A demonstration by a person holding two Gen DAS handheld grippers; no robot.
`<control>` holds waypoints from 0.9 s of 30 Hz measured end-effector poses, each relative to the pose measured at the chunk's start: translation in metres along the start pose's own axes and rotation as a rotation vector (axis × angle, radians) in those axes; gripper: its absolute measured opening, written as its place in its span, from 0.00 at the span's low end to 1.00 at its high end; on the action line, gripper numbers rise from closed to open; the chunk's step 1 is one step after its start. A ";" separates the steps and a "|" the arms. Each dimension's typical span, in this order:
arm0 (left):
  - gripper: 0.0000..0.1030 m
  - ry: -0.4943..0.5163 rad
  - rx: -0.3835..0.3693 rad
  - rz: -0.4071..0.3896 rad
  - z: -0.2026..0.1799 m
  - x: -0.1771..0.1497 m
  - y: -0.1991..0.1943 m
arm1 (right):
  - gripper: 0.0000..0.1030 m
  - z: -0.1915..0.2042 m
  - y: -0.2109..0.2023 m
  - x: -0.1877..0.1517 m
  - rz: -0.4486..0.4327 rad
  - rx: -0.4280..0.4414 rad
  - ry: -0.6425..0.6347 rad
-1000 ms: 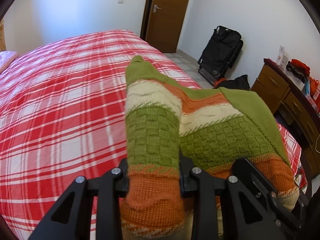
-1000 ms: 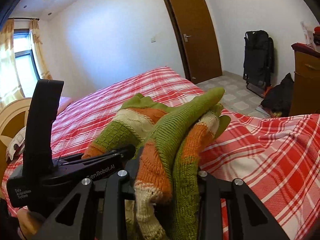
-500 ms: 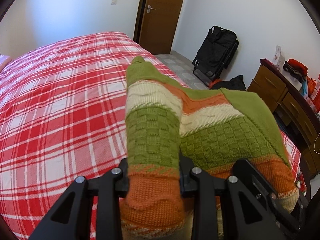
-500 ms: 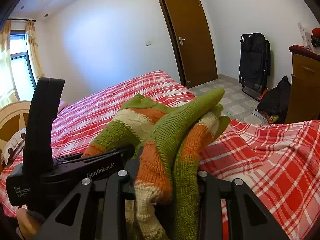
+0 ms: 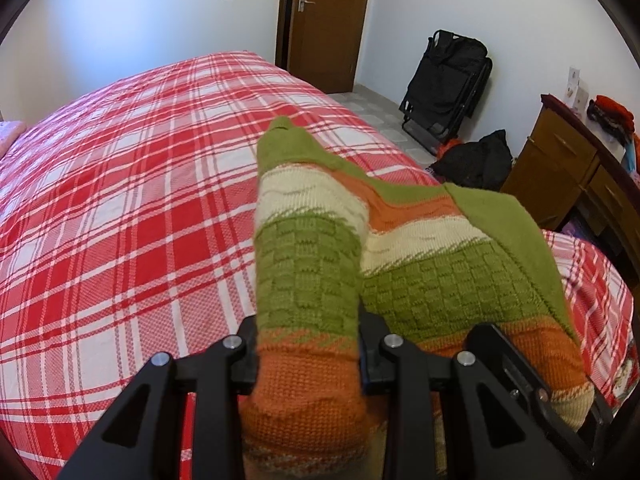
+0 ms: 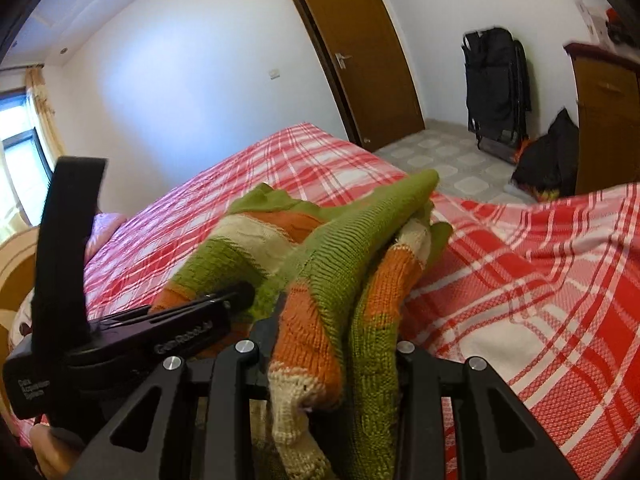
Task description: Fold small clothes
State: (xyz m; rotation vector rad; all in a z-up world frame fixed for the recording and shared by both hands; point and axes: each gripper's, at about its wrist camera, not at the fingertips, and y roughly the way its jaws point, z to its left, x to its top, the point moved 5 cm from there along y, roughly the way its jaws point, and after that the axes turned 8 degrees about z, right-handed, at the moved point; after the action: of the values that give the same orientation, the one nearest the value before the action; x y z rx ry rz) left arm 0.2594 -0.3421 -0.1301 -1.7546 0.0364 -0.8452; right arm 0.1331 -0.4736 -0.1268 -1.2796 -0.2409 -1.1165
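A small knitted sweater [image 5: 312,264] in green, cream and orange bands hangs between both grippers above the bed. My left gripper [image 5: 308,360] is shut on one bunched edge of it, the knit filling the gap between its fingers. In the right wrist view the sweater [image 6: 340,264] is bunched in my right gripper [image 6: 332,364], which is shut on it too. The left gripper's black body [image 6: 132,332] shows at that view's left, right beside the cloth. The fingertips of both are hidden by the knit.
The bed [image 5: 120,208] carries a red and white plaid cover. Beyond it are a brown door [image 5: 332,20], a black folded chair [image 5: 444,84], a dark bag [image 5: 476,160] on the tiled floor and a wooden dresser [image 5: 576,184]. A window with curtains [image 6: 24,148] is at the left.
Both grippers have moved forward and lower over the bed with the sweater still held. The right one has rolled, tilting its view of the room.
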 end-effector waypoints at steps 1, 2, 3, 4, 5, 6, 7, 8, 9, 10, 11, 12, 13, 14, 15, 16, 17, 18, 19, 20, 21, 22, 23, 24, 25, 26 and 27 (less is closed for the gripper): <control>0.32 0.000 0.001 0.000 0.000 0.000 0.001 | 0.32 -0.005 0.003 -0.001 0.013 0.003 0.027; 0.32 -0.002 0.003 0.001 0.000 0.000 0.001 | 0.32 -0.009 0.005 -0.002 0.024 0.002 0.047; 0.33 -0.004 0.003 0.004 -0.001 0.000 0.001 | 0.32 -0.013 0.008 -0.004 0.038 -0.002 0.062; 0.35 -0.006 0.002 0.006 0.000 0.000 0.002 | 0.32 -0.018 0.012 -0.007 0.055 -0.004 0.080; 0.38 -0.008 0.004 0.011 0.000 0.000 0.003 | 0.32 -0.021 0.013 -0.008 0.061 0.001 0.093; 0.42 -0.010 0.003 0.017 0.001 0.000 0.004 | 0.32 -0.023 0.013 -0.009 0.064 0.009 0.104; 0.45 -0.014 0.002 0.023 0.002 -0.001 0.006 | 0.33 -0.023 0.013 -0.009 0.068 0.009 0.104; 0.54 -0.023 0.002 0.030 0.005 -0.001 0.007 | 0.34 -0.023 0.013 -0.009 0.071 0.007 0.098; 0.63 -0.035 0.009 0.033 0.009 -0.002 0.008 | 0.34 -0.023 0.014 -0.010 0.073 0.008 0.098; 0.68 -0.048 0.019 0.035 0.014 -0.002 0.008 | 0.35 -0.025 0.014 -0.011 0.075 0.012 0.108; 0.77 -0.066 0.023 0.038 0.022 -0.003 0.008 | 0.38 -0.029 0.014 -0.013 0.081 0.029 0.133; 0.84 -0.088 0.014 0.038 0.030 -0.005 0.007 | 0.43 -0.033 0.015 -0.014 0.085 0.038 0.148; 0.87 -0.101 0.008 0.037 0.035 -0.006 0.007 | 0.46 -0.036 0.015 -0.015 0.093 0.046 0.165; 0.91 -0.122 0.001 0.038 0.044 -0.009 0.006 | 0.48 -0.038 0.015 -0.017 0.100 0.056 0.180; 0.94 -0.132 0.000 0.040 0.049 -0.011 0.007 | 0.48 -0.040 0.014 -0.019 0.104 0.066 0.186; 0.94 -0.141 -0.003 0.043 0.053 -0.013 0.006 | 0.49 -0.040 0.011 -0.020 0.107 0.069 0.182; 0.95 -0.146 -0.011 0.045 0.057 -0.015 0.005 | 0.50 -0.040 0.008 -0.020 0.108 0.064 0.175; 0.95 -0.148 -0.015 0.045 0.059 -0.018 0.003 | 0.51 -0.039 0.005 -0.020 0.107 0.058 0.172; 0.95 -0.150 -0.015 0.044 0.061 -0.019 0.002 | 0.51 -0.039 0.000 -0.021 0.103 0.049 0.172; 0.95 -0.151 -0.013 0.036 0.062 -0.021 -0.003 | 0.51 -0.040 -0.010 -0.021 0.087 0.030 0.175; 0.95 -0.150 -0.008 0.028 0.064 -0.023 -0.007 | 0.51 -0.039 -0.019 -0.021 0.064 0.005 0.169; 0.94 -0.149 0.000 0.017 0.064 -0.024 -0.012 | 0.51 -0.041 -0.025 -0.020 0.041 -0.016 0.157; 0.94 -0.144 0.012 0.002 0.064 -0.027 -0.019 | 0.50 -0.038 -0.039 -0.020 -0.005 -0.059 0.130; 0.94 -0.141 0.020 -0.005 0.065 -0.027 -0.022 | 0.50 -0.032 -0.053 -0.019 -0.059 -0.105 0.089; 0.93 -0.137 0.030 -0.015 0.064 -0.029 -0.026 | 0.50 -0.022 -0.063 -0.018 -0.093 -0.128 0.042; 0.93 -0.132 0.044 -0.030 0.065 -0.030 -0.030 | 0.44 -0.014 -0.068 -0.018 -0.108 -0.141 -0.004; 0.93 -0.125 0.058 -0.040 0.066 -0.031 -0.031 | 0.36 -0.001 -0.069 -0.018 -0.108 -0.157 -0.079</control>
State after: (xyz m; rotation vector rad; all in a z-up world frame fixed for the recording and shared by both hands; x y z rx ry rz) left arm 0.2609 -0.2633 -0.1268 -1.7553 -0.1053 -0.7563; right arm 0.0712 -0.4564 -0.0953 -1.4660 -0.2883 -1.1967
